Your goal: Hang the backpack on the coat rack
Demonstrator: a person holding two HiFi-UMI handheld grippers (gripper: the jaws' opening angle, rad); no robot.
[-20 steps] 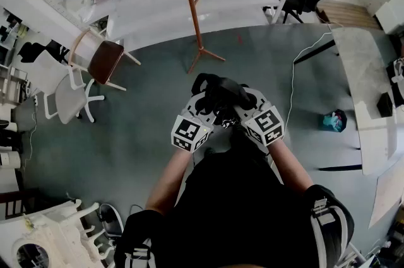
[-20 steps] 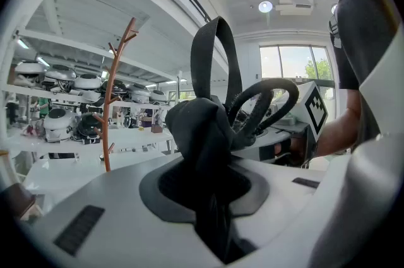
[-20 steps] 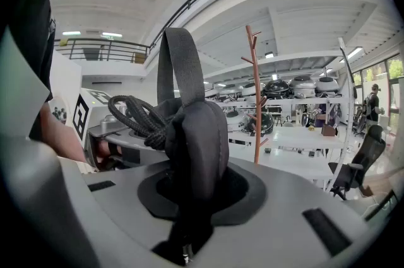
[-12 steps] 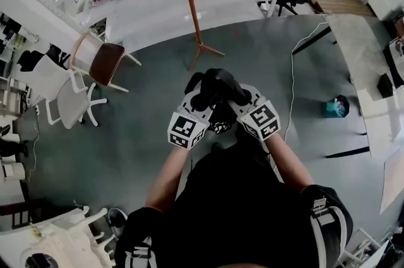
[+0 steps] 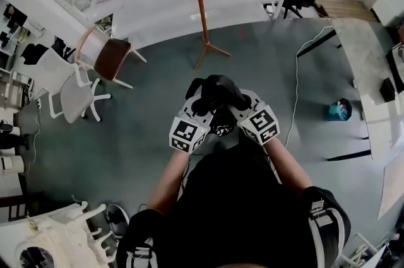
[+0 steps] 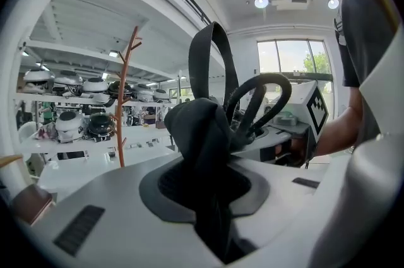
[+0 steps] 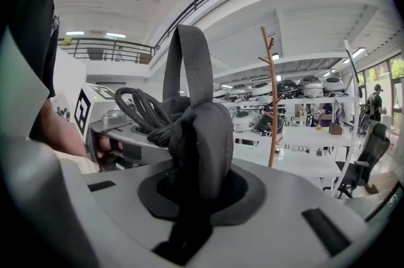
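Backpack point(image 5: 218, 91) hangs black and slack before the person, well short of the coat rack point(image 5: 201, 2). Left gripper view: left gripper point(image 6: 205, 197) clamped on a padded shoulder strap point(image 6: 199, 128). Right gripper view: right gripper point(image 7: 192, 197) pinching the second strap point(image 7: 202, 134); soft, probably light, so the top loop point(image 7: 186, 58) looks best for hooking

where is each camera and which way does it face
Head view: on the head, looking steeply down at the left gripper and right gripper clamping the backpack; forearms, torso show.
Left gripper view: on that gripper, facing along its jaws, shut on a strap; a forearm shows right.
Right gripper view: likewise, mirrored; forearm left.
Shared: all see the coat rack.
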